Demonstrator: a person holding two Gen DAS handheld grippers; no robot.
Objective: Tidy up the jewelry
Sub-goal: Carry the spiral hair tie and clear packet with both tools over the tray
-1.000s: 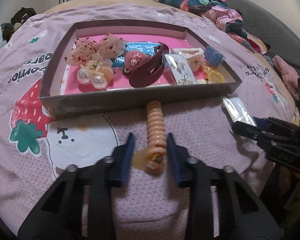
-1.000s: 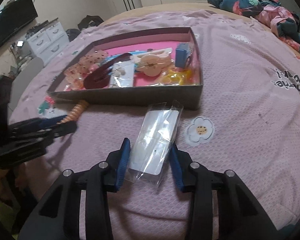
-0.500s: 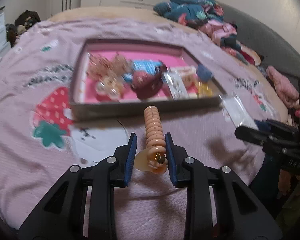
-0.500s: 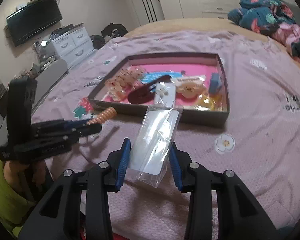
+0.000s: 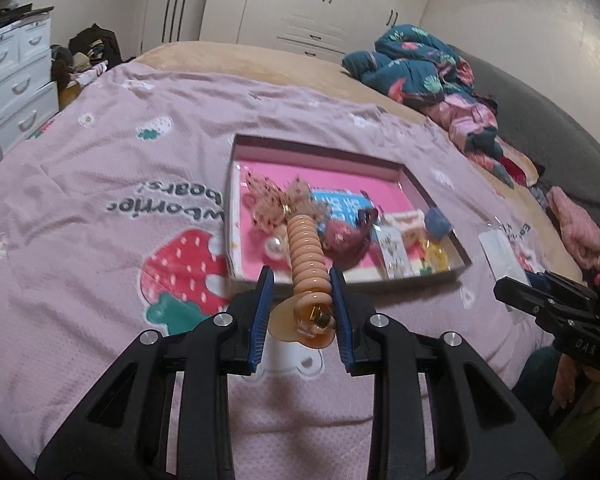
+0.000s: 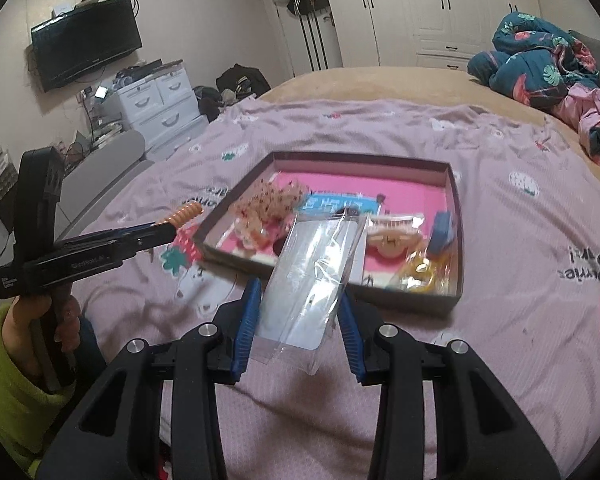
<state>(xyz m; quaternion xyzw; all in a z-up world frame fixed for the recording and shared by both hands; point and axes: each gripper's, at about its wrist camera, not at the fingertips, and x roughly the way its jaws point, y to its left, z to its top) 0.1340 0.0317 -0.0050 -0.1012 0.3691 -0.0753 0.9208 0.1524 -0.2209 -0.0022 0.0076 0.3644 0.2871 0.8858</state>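
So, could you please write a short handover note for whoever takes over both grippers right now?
Left gripper: shut on the peach ribbed hair clip, held in the air in front of the tray.
Right gripper: shut on a clear plastic packet, also off the bedspread.
Tray: on the bedspread, already holding frilly bows, pearls, a dark red claw clip, an earring card, a blue item and a yellow piece.
Done: both loose pieces picked up.
Left: set the hair clip and the packet in the tray, probably on its free pink floor at the back.

My hair clip (image 5: 306, 256) is peach and ribbed; the tray (image 5: 340, 184) behind it pink inside; the bedspread (image 5: 100, 184) under it strawberry-printed mauve.
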